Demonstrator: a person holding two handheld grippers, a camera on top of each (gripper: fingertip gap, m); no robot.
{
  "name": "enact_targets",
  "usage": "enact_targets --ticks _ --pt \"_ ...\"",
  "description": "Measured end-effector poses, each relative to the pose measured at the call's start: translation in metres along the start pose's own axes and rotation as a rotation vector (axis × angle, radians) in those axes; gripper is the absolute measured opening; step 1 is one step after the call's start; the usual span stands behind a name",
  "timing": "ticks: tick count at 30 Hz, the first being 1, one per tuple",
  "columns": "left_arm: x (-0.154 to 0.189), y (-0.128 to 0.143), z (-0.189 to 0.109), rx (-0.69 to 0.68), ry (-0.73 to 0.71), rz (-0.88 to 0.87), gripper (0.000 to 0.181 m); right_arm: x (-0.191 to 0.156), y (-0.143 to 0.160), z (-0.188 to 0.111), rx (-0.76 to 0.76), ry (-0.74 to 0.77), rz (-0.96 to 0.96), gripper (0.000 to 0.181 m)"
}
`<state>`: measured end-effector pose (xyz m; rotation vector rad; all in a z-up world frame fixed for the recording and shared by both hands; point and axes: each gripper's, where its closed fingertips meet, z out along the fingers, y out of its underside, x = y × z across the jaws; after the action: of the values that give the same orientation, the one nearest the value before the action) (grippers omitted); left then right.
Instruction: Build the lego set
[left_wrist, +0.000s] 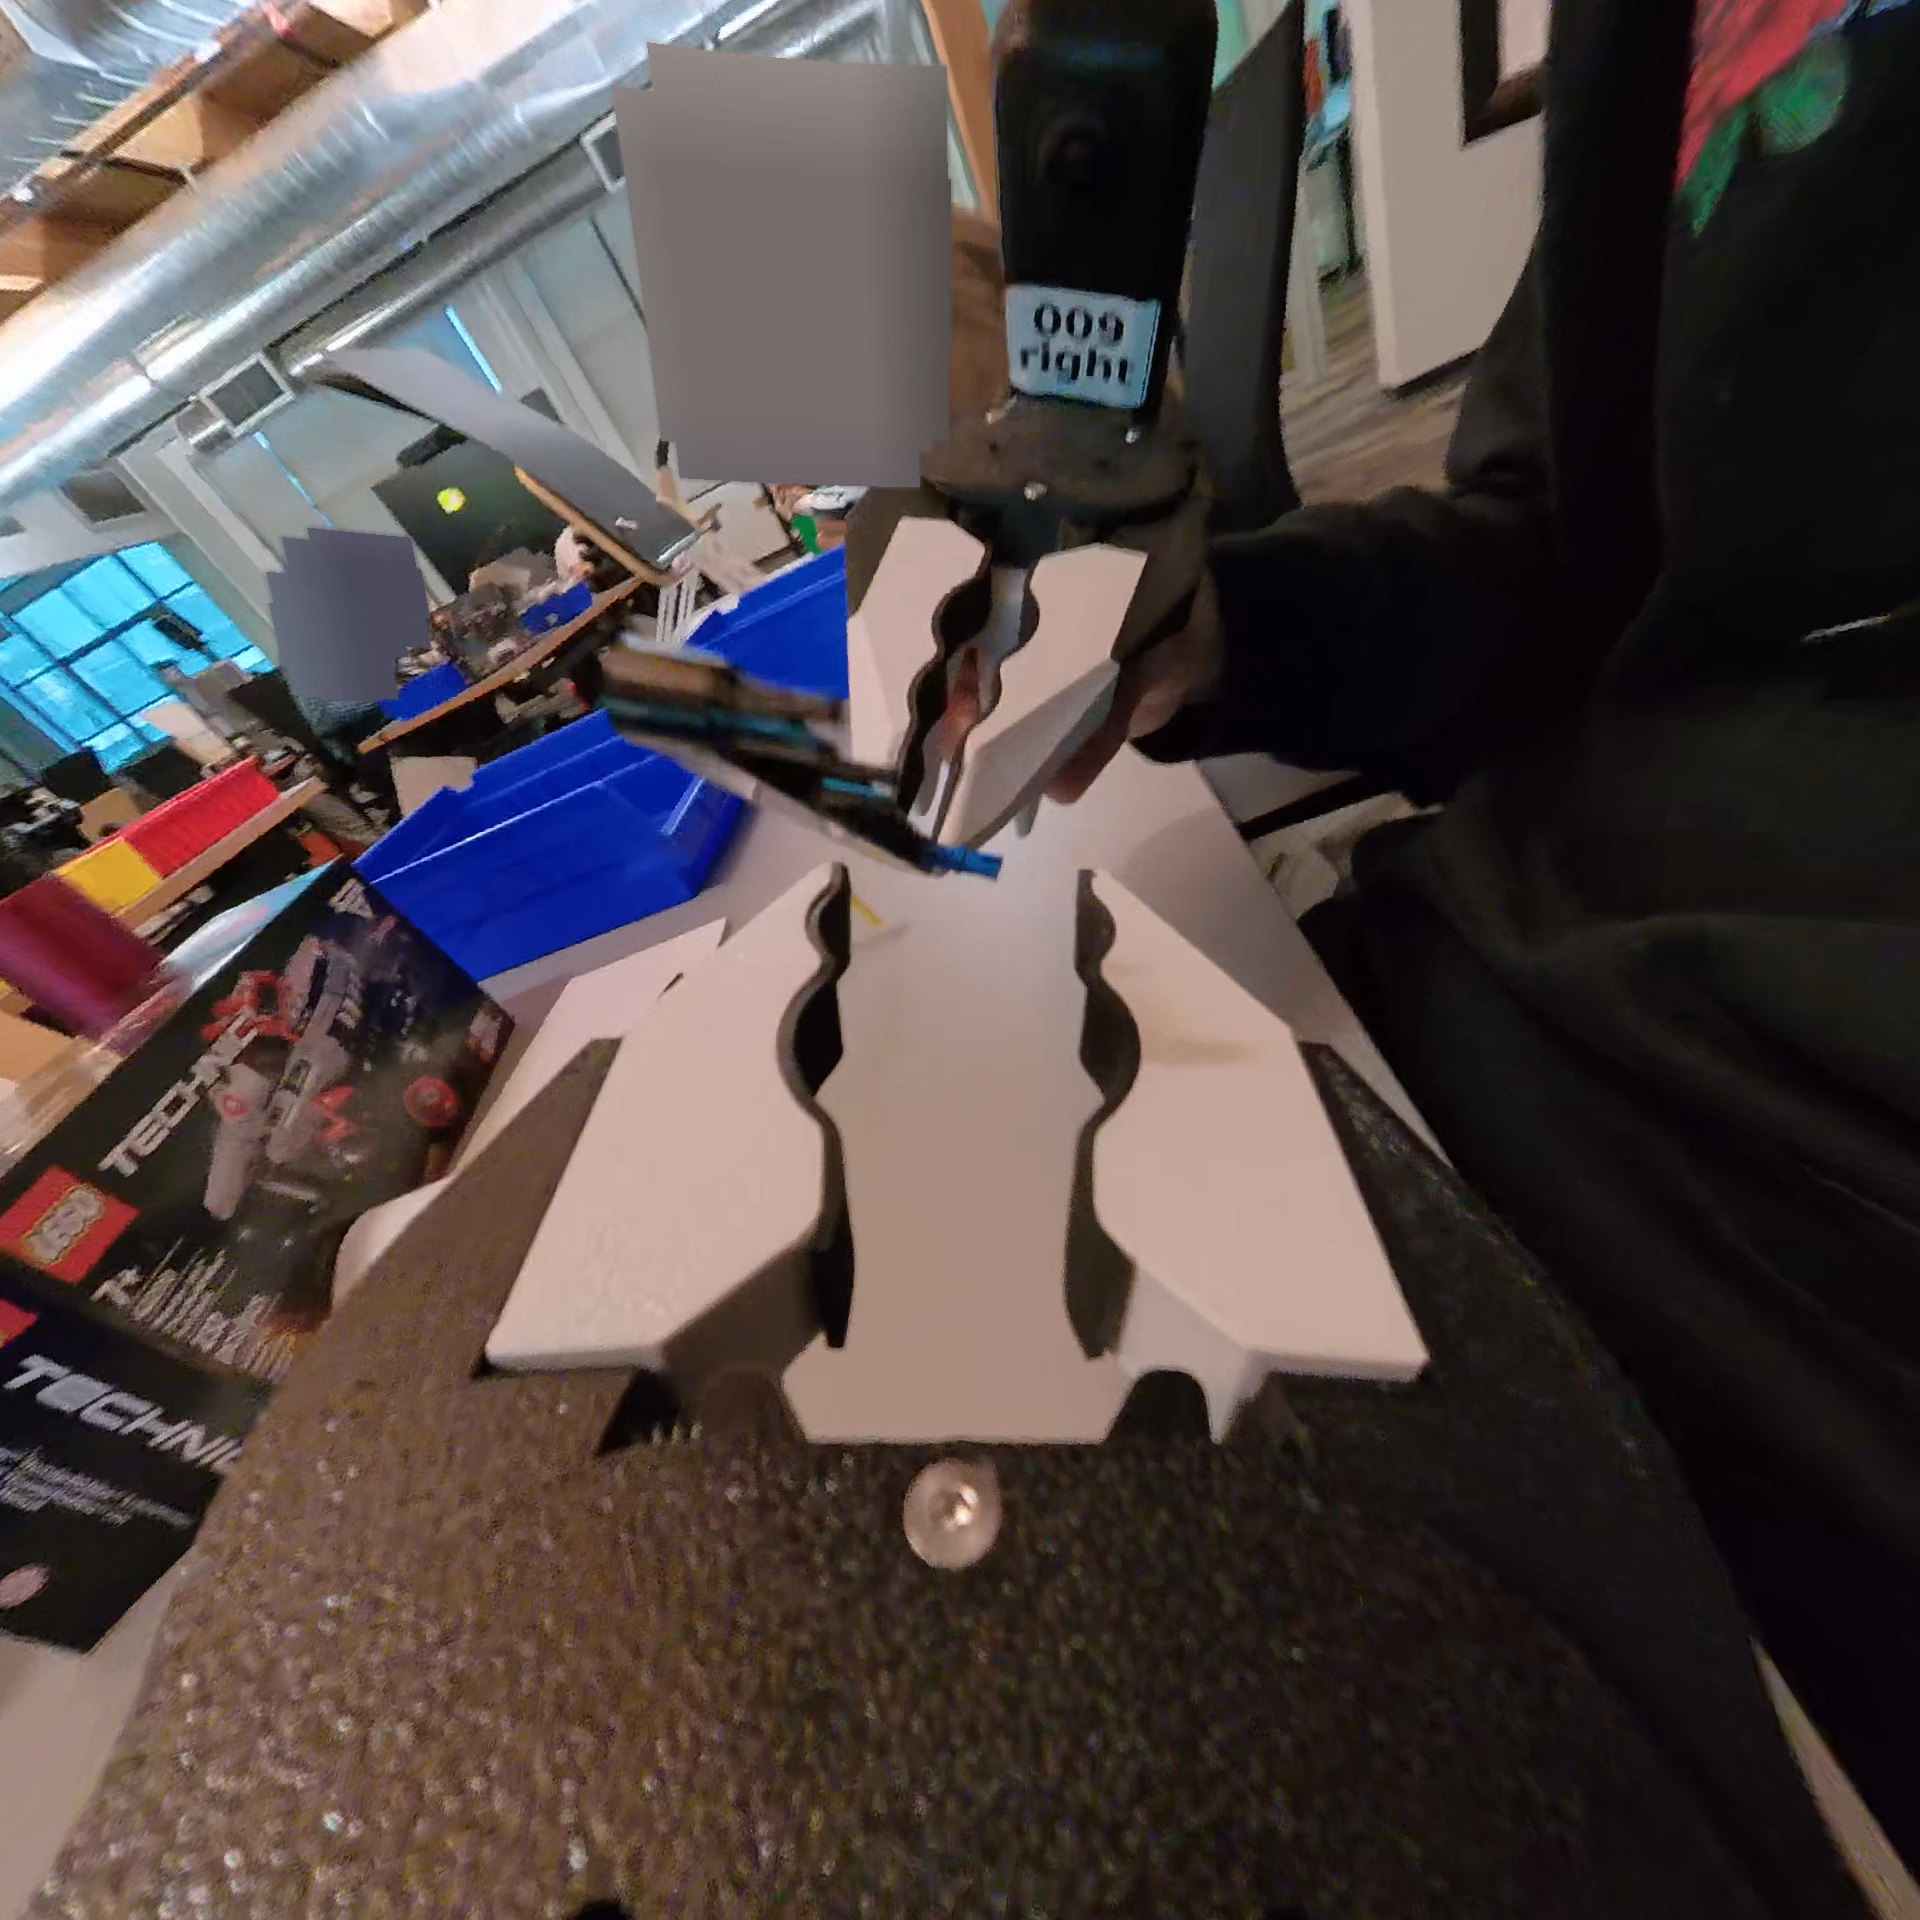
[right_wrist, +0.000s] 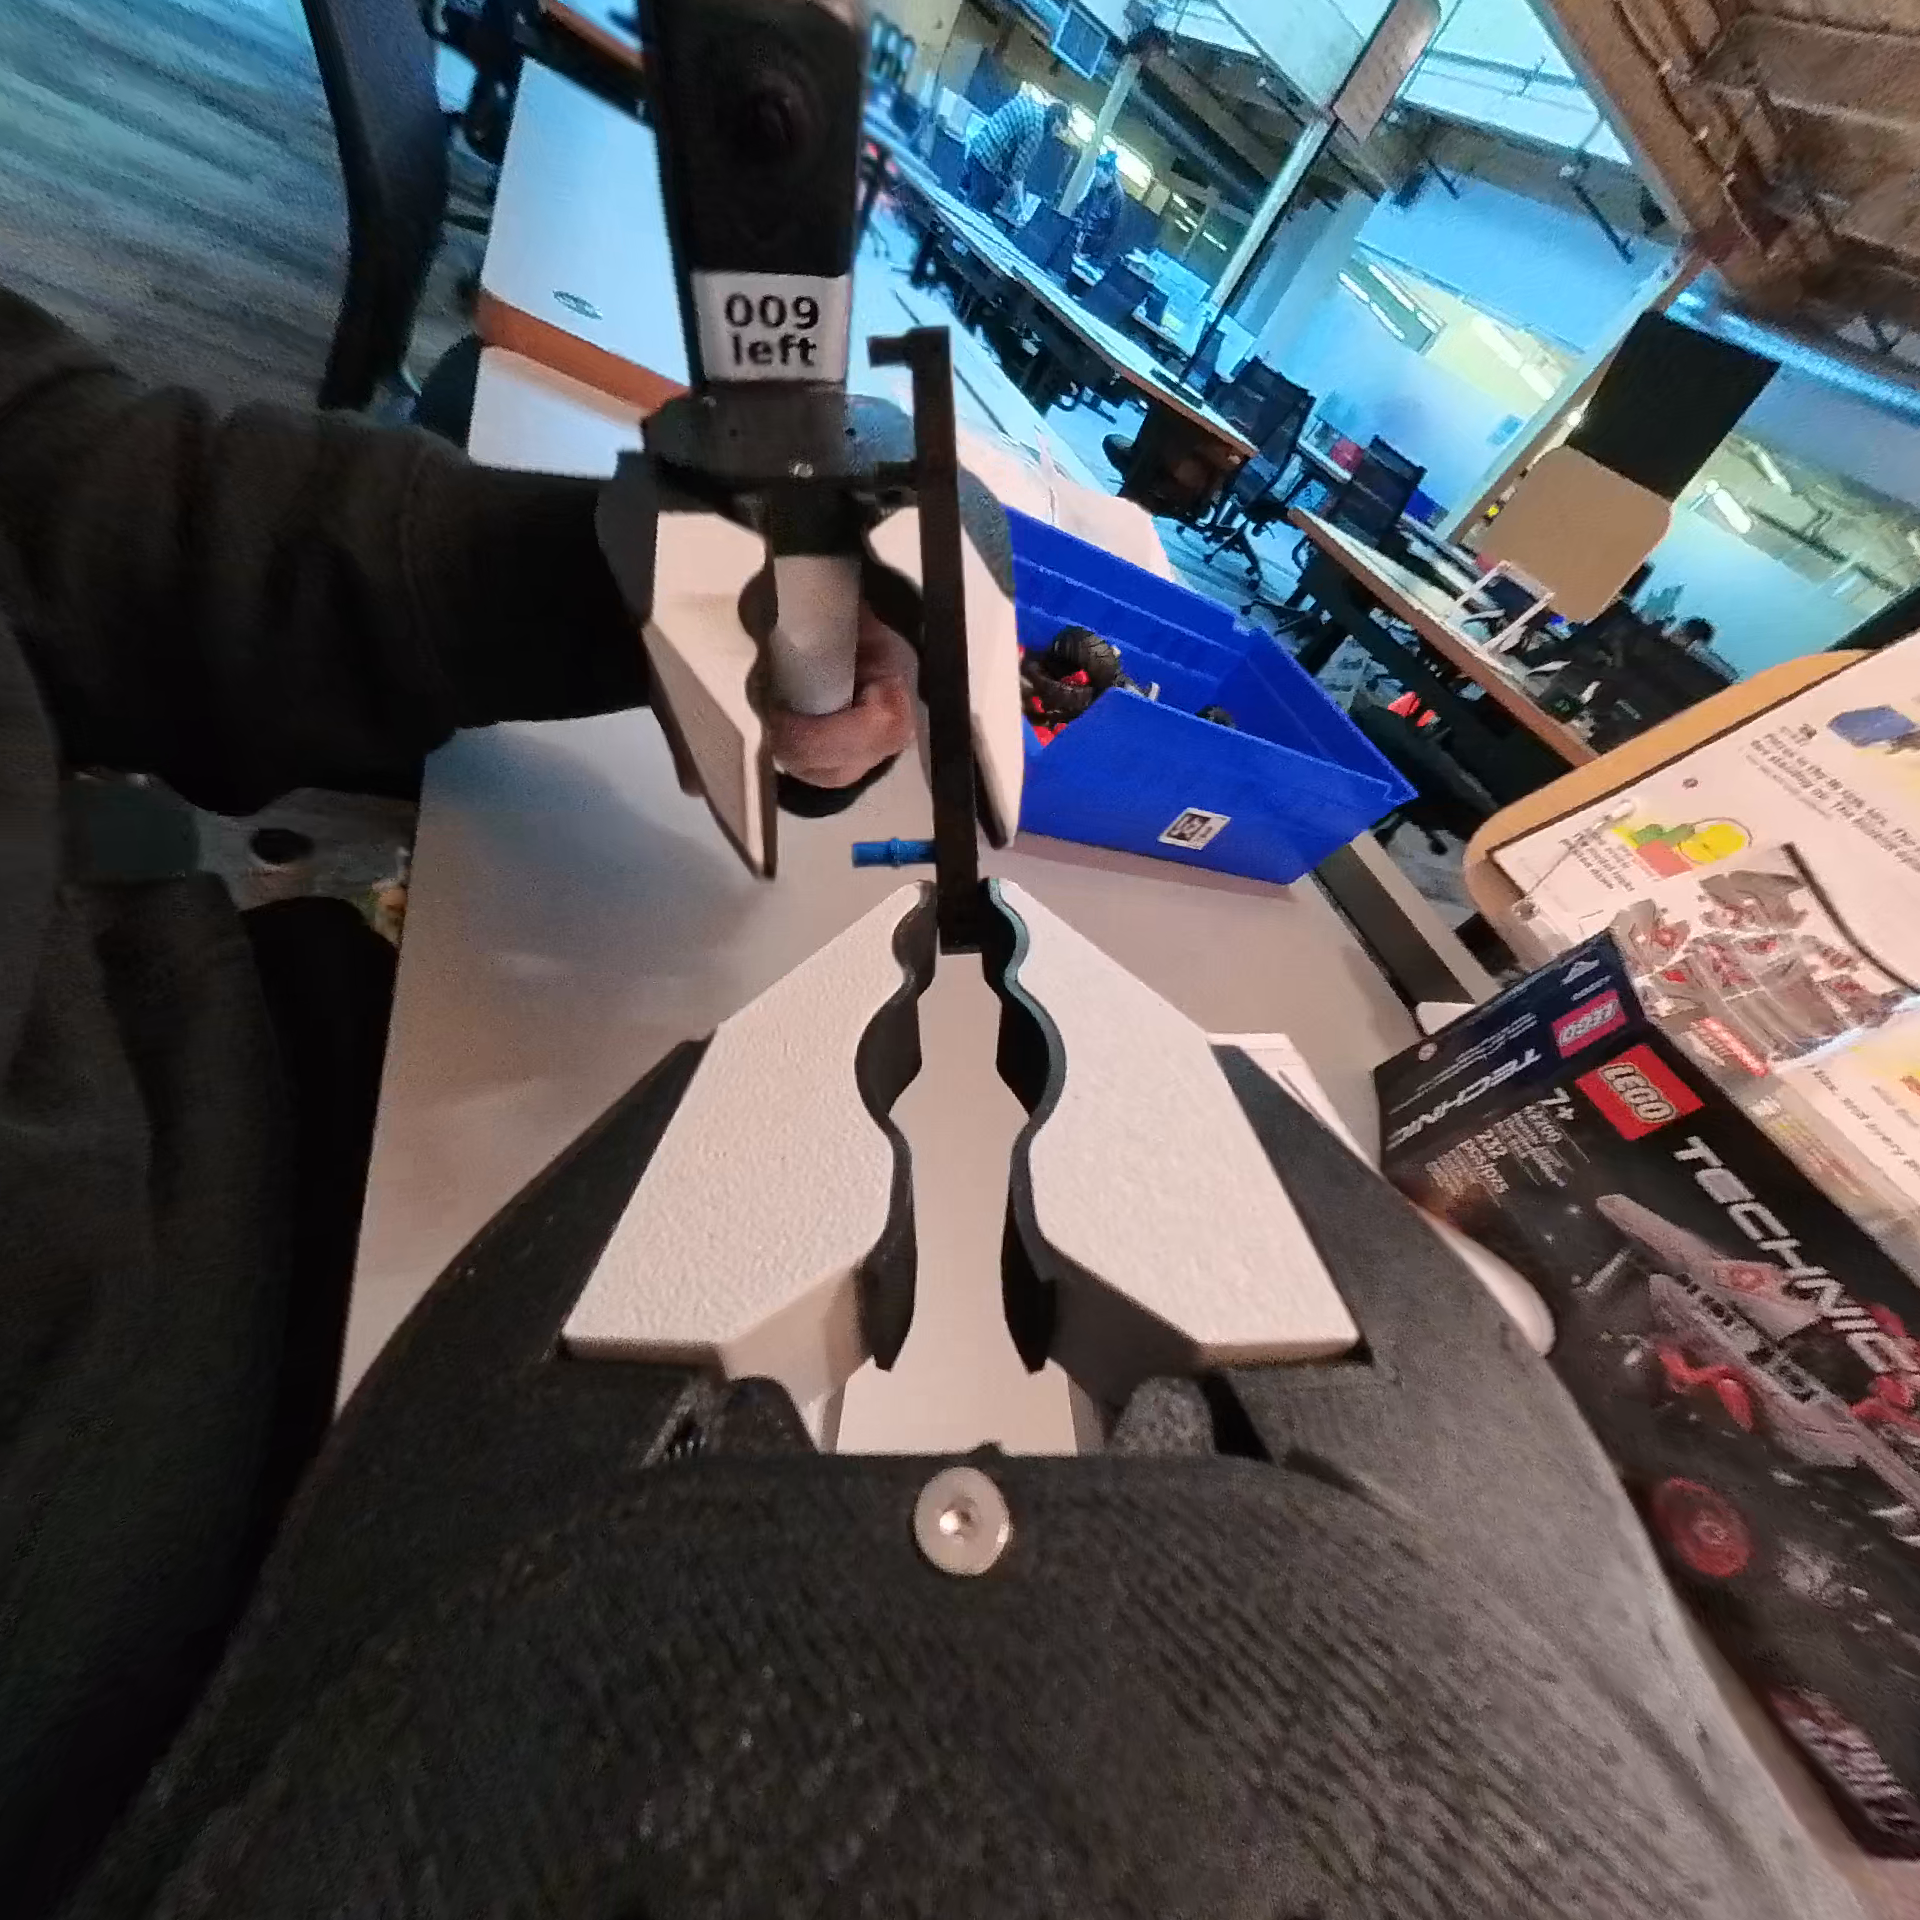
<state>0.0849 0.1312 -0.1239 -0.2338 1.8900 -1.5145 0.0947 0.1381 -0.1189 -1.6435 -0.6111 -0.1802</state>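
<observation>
- Right tool: pinches the lower end of a long black Technic beam, held upright above the white surface.
- Left tool: spread wide, empty, facing the beam.
- Blue pin: protrudes from the beam near the grip.
- Handling: beam is likely light, stiff and slick; grip across its flat faces, clear of the pin.
- Blue bin holds spare parts.

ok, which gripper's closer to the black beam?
Right. The right gripper is clamped on the black beam at its near end. The left gripper faces it, open, fingertips flanking the beam's blue pin.
</observation>
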Motion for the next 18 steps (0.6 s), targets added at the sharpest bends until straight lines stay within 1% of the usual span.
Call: enact_targets --ticks 2,3,8,11,14,18 --pt "-0.008 0.009 0.002 -0.053 -0.054 0.018 0.04 0.005 0.001 -0.001 0.005 0.014 0.049 0.006" --pt "-0.009 0.01 0.003 -0.061 -0.059 0.023 0.035 0.002 0.004 0.0 -0.008 -0.012 0.077 0.006" --pt "-0.005 0.007 0.006 -0.013 -0.029 -0.032 0.036 0.006 0.01 0.003 -0.013 0.007 0.115 0.006" --pt "-0.011 0.004 0.0 0.025 -0.047 -0.075 0.029 0.011 0.013 0.002 -0.022 0.026 0.145 0.006" --pt "-0.015 0.007 0.0 0.006 -0.068 -0.086 0.025 0.008 0.013 0.006 -0.016 0.02 0.168 0.006" --pt "-0.021 0.014 0.003 -0.024 -0.104 -0.099 0.025 0.013 0.019 0.01 -0.041 0.082 0.158 0.006"
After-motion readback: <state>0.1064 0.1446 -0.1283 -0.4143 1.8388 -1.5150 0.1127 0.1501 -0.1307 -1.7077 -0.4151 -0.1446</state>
